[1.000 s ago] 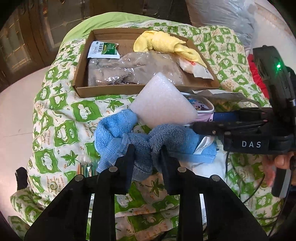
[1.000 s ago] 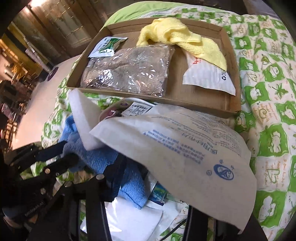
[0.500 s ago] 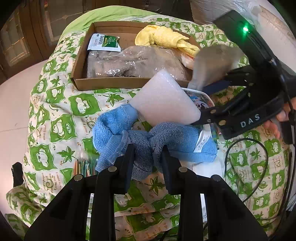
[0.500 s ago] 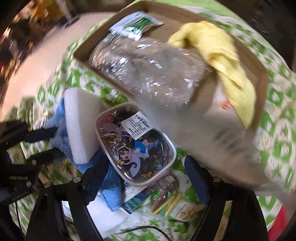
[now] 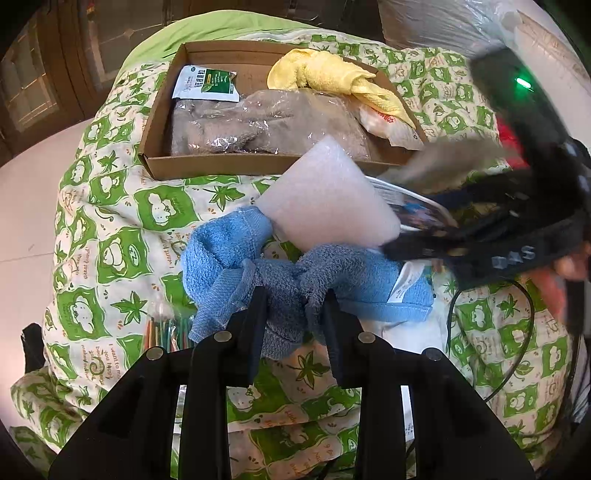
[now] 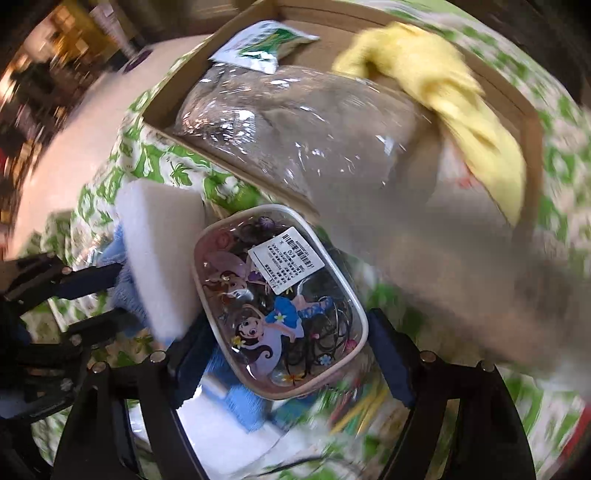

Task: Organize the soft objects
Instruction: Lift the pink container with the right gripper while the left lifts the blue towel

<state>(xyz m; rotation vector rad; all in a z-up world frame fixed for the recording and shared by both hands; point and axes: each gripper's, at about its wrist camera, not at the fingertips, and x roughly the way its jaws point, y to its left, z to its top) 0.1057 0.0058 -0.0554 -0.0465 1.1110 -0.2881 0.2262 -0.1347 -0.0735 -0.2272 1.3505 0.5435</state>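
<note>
My left gripper (image 5: 293,299) is shut on the bunched middle of a blue towel (image 5: 221,247) that lies on the quilt. A white foam block (image 5: 325,199) leans on the towel. My right gripper (image 6: 291,369) points down, and its wide jaws are closing with a clear cartoon pouch (image 6: 280,295) between them; the pads do not press it. A white paper bag (image 6: 461,277) is a grey blur at the right, free of the jaws. Behind stands a cardboard tray (image 5: 162,162) with a yellow towel (image 5: 325,74), plastic-wrapped grey fabric (image 5: 258,125) and a green sachet (image 5: 207,83).
A green-and-white quilt (image 5: 110,206) covers the bed. A pack of coloured pencils (image 5: 166,328) lies left of my left fingers. A black cable (image 5: 517,350) loops at the right. A large plastic bag (image 5: 443,29) sits behind the tray; pale floor lies at the left.
The right gripper let go of the white paper bag, spread its jaws and moved over the cartoon pouch. The bag now blurs toward the tray's right end. The left gripper kept its hold.
</note>
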